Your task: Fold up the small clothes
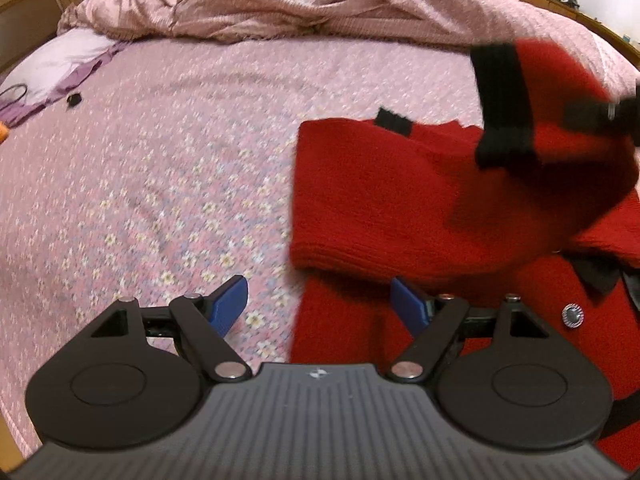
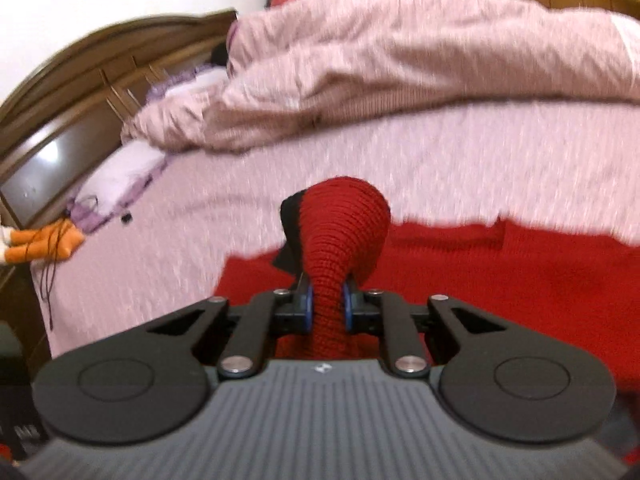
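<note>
One fold of the red sweater on the bed looks done, our right gripper pinches its sleeve mid-fold, our left gripper gapes empty.

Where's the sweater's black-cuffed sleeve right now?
The sleeve is pinched in the right gripper, lifted above the red sweater on the bed; the left wrist view shows it upper right.

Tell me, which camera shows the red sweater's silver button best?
The left wrist view. The silver button shows on the red sweater near the open left gripper. In the right wrist view, no button shows; the right gripper pinches the knit.
</note>
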The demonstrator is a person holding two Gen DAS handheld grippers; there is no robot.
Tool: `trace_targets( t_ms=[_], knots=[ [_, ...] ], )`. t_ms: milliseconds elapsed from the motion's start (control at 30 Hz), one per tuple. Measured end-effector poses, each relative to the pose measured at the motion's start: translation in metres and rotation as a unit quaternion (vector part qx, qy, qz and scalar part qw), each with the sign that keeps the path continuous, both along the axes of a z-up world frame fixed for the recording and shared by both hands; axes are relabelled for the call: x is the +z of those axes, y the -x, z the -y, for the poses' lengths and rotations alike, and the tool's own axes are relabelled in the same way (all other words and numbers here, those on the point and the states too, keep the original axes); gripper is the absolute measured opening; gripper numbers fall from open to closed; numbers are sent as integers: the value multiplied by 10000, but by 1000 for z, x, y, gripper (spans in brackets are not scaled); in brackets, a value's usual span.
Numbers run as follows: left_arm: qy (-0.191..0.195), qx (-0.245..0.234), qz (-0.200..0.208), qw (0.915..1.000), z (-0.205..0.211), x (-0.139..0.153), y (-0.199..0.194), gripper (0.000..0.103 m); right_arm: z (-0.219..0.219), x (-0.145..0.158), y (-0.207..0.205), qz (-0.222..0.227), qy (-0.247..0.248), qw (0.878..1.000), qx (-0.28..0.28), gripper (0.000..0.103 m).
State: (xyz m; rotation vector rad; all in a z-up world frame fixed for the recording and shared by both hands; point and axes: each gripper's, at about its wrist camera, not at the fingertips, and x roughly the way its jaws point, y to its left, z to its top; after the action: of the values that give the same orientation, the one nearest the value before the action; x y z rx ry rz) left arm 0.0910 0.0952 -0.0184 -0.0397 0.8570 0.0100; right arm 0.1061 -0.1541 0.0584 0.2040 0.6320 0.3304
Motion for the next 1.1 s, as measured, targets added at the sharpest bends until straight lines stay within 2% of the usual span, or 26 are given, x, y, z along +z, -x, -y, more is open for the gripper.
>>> trace_targets(
  t_ms=[200,367,533,633,800,967,1100],
  knots=[
    [-175,-165,249,9994,19,-5,-10,82,15,32,-7,505,216,9984,-115,17],
    [-544,-60,152,9984,24,-18,-23,82,28,38,-6,808,500,9950,-308,17],
    [-597,204,49,9980,16,-26,-34,82,47,18,-11,717,655,9935,-587,17],
    [-422,279,-11,9987,10,-28,-39,83,56,-2,-19,504,686,9937,-728,17],
    [-565,248,33,9981,13,-32,-42,87,69,-38,-30,102,763,9927,-926,17],
    [-594,193,24,9980,13,-31,-40,87,78,-64,-33,-115,711,9912,-1109,17],
    [-548,119,-32,9984,13,-25,-33,87,84,-79,-33,-328,639,9900,-1212,26]
  ],
)
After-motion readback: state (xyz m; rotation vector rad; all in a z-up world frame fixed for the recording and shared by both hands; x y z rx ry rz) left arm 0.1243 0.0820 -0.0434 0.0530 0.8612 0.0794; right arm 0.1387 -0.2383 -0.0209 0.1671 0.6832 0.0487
